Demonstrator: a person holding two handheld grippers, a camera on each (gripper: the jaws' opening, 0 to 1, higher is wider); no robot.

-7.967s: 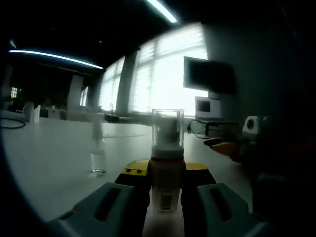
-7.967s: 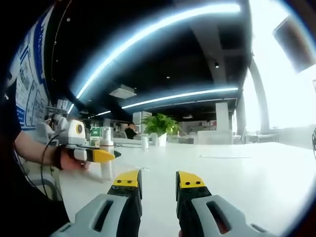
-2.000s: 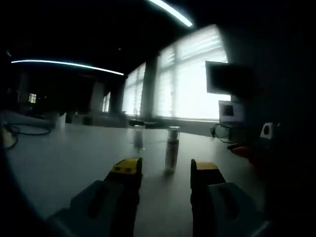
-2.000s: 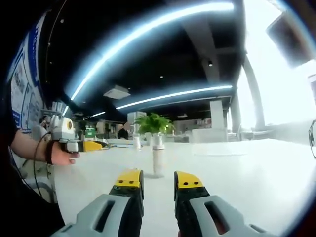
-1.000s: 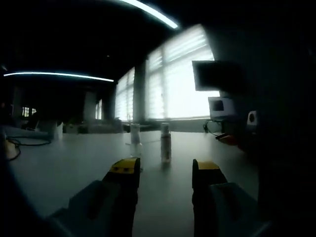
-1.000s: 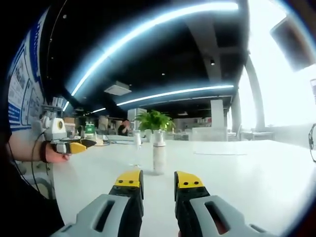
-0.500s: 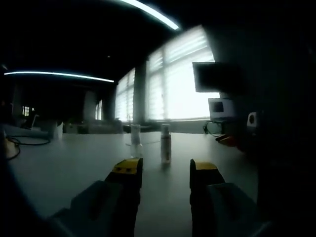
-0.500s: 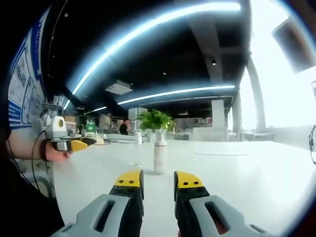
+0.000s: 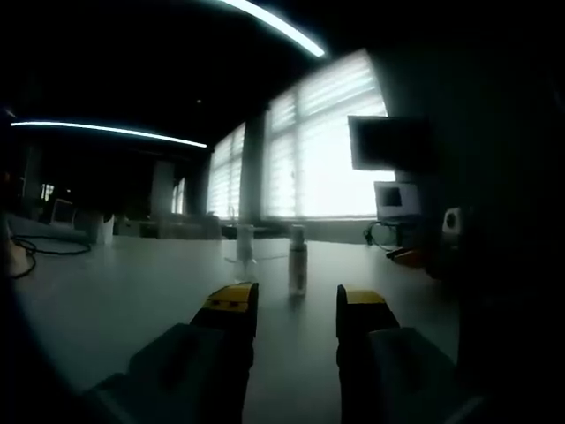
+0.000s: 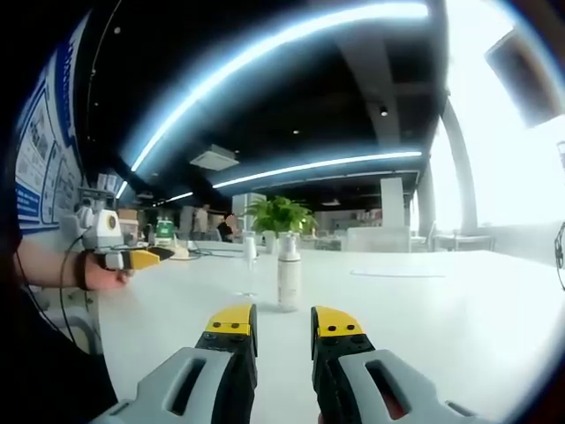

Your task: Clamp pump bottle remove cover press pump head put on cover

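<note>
My left hand-held gripper point(image 9: 294, 305) rides low over the tabletop point(image 9: 132, 296), its yellow-tipped jaws apart with nothing between them. Straight beyond the gap, a little farther out, the bottle point(image 9: 297, 260) stands upright on the tabletop, its cover on top. Just left of the bottle and slightly farther stands a small clear item point(image 9: 244, 243) (too dim to tell what it is). Far right, my other hand-held gripper point(image 9: 413, 256) shows as an orange-yellow tip at the tabletop's edge, below a dark monitor point(image 9: 388, 143) and bright windows point(image 9: 309, 150).

My right hand-held gripper point(image 10: 282, 323) also sits low, jaws slightly apart, a narrow gap between them, holding nothing. Ahead of it, a touch left of the gap, the bottle point(image 10: 289, 271) stands upright on the white tabletop point(image 10: 441, 300), apart from both jaws. The small clear item point(image 10: 249, 250) is just left of the bottle. Behind them, farther off, is a green plant point(image 10: 280, 215). At the far left my hand point(image 10: 104, 274) grips the left hand-held gripper point(image 10: 146, 257), well apart from the bottle; I cannot tell its jaw gap from this side.
</note>
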